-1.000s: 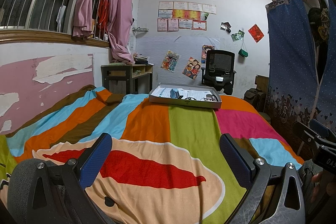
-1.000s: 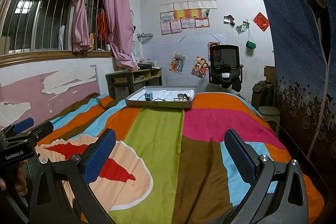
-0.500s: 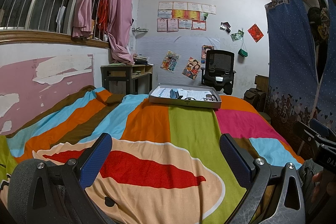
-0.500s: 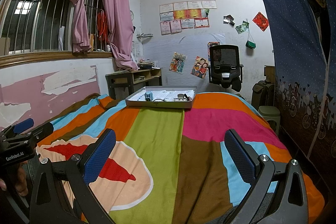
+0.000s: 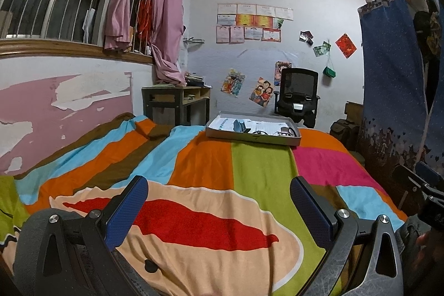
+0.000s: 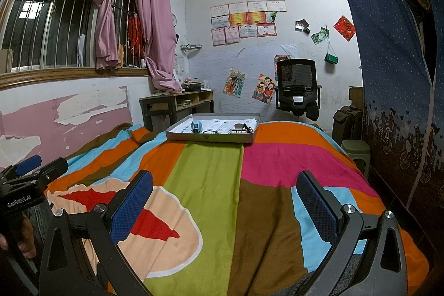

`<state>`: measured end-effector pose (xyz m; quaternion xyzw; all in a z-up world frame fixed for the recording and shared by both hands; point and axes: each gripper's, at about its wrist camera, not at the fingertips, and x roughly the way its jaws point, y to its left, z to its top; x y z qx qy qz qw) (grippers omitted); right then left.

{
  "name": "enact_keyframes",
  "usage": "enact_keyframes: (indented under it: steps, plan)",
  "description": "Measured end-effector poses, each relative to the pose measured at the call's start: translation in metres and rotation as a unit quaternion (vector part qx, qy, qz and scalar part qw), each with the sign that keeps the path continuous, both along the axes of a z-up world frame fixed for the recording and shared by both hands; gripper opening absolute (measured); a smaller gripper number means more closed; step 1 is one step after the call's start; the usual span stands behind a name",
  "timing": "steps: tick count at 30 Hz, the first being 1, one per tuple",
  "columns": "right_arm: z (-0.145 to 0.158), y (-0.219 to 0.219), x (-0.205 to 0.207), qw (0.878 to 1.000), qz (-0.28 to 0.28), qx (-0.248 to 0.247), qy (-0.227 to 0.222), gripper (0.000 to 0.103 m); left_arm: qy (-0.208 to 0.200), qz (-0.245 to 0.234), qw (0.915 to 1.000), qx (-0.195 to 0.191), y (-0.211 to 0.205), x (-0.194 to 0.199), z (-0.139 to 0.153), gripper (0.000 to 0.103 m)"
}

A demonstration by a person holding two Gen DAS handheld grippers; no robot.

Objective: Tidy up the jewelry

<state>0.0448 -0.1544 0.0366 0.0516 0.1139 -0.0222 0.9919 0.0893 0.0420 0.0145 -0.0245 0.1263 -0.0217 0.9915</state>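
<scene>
I held both claws wide and empty, low over the bed (image 5: pixel 258 165). The jewelry tray (image 6: pixel 213 137) lay well ahead at the bed's far end, long side crosswise, slightly right of my left claw (image 5: pixel 216 201) and left of my right claw (image 6: pixel 226 197).

Bedspread (image 6: pixel 211 185) lies bare up to the tray (image 6: pixel 211 137) — nothing blocks either approach.
</scene>
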Motion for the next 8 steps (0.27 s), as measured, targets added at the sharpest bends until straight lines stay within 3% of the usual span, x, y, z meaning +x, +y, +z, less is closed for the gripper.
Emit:
enact_keyframes:
  steps: [8]
  plan:
    - [-0.0001, 0.0012, -0.0002, 1.000, 0.000, 0.001, 0.000, 0.102, 0.000, -0.004, 1.0000, 0.007, 0.0024, 0.0008, 0.0011, 0.103]
